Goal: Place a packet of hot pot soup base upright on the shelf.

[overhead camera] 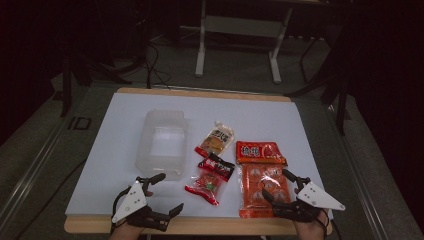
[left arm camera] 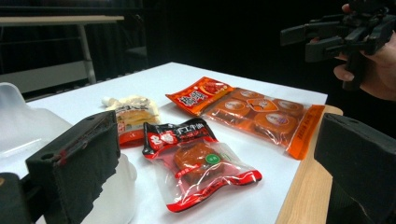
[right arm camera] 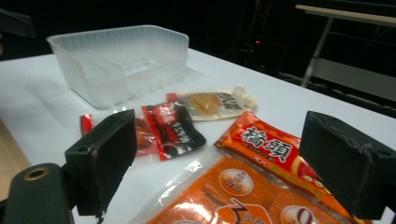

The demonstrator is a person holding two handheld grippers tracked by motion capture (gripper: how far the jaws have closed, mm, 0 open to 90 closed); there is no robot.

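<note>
Nearest you, both grippers wait at the table's front edge with jaws apart and nothing between them: your left gripper [overhead camera: 162,192] just in front of the tub's near end, your right gripper [overhead camera: 284,186] over the near end of the orange pack [overhead camera: 262,180].

That pack is wide, flat and slick. Pinch only its film and it will likely slide out or drag sideways off the table [overhead camera: 120,145] edge beside it.

The red pouch [overhead camera: 204,187] and the black-topped pouch [overhead camera: 216,166] overlap, so 1 grab there may lift 2.

Beyond them, the tan sachet [overhead camera: 216,137] lies clear.

The tub [overhead camera: 162,142] is light; a nudge from your left jaws could shove it away.
</note>
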